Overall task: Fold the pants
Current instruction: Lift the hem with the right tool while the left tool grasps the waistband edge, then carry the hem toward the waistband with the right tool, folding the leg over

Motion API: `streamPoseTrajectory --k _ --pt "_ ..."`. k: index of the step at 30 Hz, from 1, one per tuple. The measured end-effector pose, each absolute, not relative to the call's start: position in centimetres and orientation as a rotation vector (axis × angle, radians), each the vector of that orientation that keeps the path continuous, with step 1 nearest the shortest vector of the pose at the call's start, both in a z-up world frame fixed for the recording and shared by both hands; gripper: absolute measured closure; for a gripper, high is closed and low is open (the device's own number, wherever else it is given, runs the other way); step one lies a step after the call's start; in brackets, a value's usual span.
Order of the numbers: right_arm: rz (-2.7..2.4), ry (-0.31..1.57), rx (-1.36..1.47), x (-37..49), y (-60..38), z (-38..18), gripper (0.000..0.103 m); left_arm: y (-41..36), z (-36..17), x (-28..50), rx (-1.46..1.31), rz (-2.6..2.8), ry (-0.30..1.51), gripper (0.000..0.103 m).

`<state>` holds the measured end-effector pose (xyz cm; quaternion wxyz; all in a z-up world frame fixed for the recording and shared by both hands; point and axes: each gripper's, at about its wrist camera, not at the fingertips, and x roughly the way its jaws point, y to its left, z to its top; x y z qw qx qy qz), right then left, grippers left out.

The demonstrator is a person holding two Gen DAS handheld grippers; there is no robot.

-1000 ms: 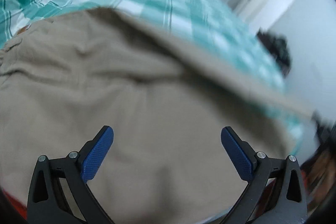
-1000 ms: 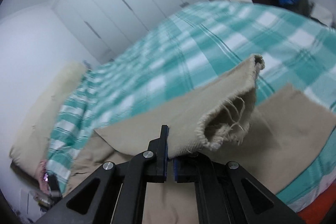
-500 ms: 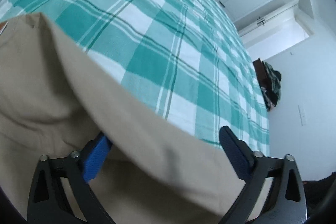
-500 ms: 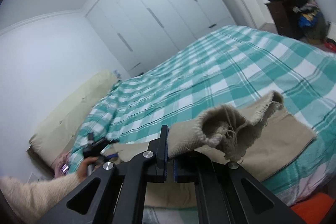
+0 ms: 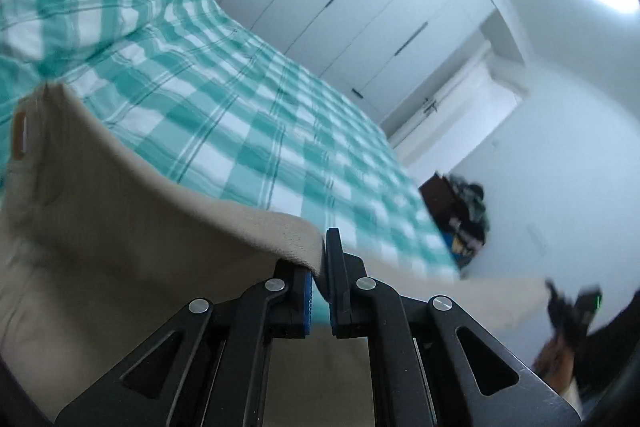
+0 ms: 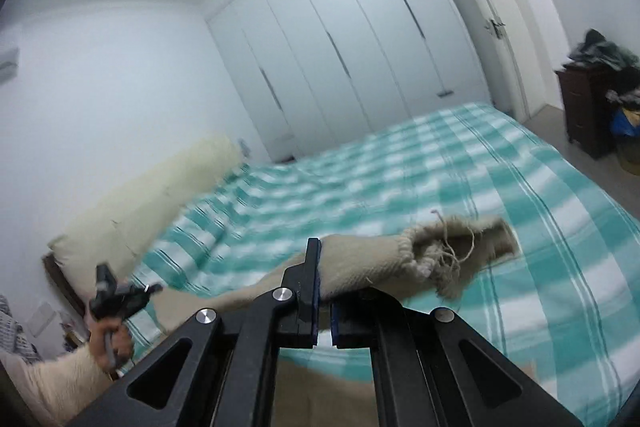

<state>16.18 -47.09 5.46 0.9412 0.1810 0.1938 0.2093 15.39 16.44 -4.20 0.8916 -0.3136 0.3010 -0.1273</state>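
My left gripper (image 5: 320, 263) has just been closing and now pinches the beige pants (image 5: 120, 227) edge. My right gripper (image 6: 325, 291) pinches their frayed hem (image 6: 444, 259) above the checked bedspread (image 6: 520, 187).

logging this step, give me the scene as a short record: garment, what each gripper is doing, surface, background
garment: beige pants, partly lifted, frayed hem beside the right gripper
left gripper: jaws have just been closing, now shut on a pants edge
right gripper: shut on the pants near the hem
surface: bed with teal checked cover
background: white wardrobe doors, cream pillow at the wall, dark dresser piled with clothes
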Motion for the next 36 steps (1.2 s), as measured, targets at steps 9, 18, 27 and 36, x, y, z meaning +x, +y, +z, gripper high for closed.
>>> streamPoseTrajectory --k 9,18,27,36 --pt "0.175 1.045 0.512 14.3 -54.0 -14.7 0.100 9.9 -19.1 10.2 -0.579 -0.243 1.046 0.099" --pt "0.122 1.067 0.573 12.9 -55.5 -18.4 0.095 9.8 -19.3 10.5 -0.565 -0.237 1.031 0.099" --pt "0.049 1.005 0.706 13.5 -58.8 -18.2 0.101 8.5 -18.2 10.1 -0.539 -0.293 0.993 0.100" --pt "-0.043 1.126 0.318 15.9 -57.6 -18.7 0.100 7.7 -20.7 9.2 -0.497 -0.287 1.129 0.100"
